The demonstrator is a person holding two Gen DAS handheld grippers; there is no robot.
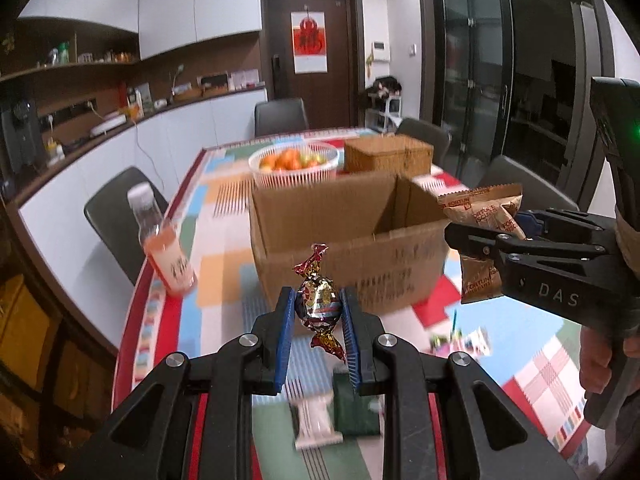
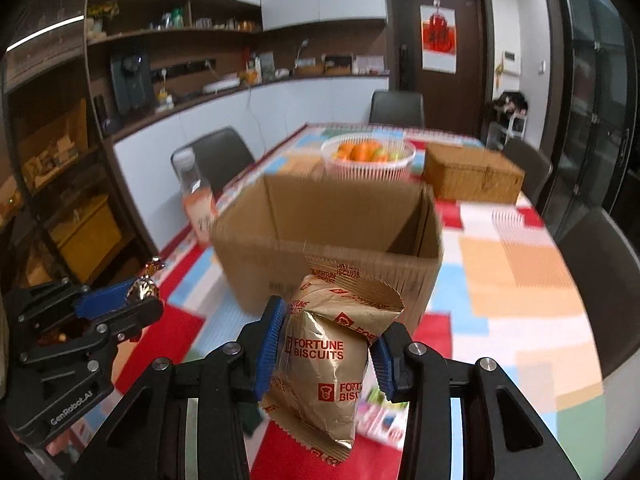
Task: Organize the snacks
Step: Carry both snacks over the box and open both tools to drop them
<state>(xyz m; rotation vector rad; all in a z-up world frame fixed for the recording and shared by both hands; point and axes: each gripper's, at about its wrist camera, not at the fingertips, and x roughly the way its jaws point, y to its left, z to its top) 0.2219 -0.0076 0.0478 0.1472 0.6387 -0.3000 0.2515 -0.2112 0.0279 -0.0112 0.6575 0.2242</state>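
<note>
Crinkly foil candy (image 1: 319, 307), glossy biscuit packet (image 2: 324, 364), corrugated cardboard box (image 1: 344, 232)

On the table (image 2: 520, 280), the open box (image 2: 328, 236) stands before the fruit basket (image 2: 368, 160); a bottle (image 2: 196, 200) seemingly just left.

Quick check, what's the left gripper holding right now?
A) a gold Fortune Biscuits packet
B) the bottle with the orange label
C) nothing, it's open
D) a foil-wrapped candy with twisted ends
D: in the left wrist view the left gripper is shut on the foil-wrapped candy, pinched between its blue pads; the Fortune Biscuits packet sits in the right gripper.
</note>
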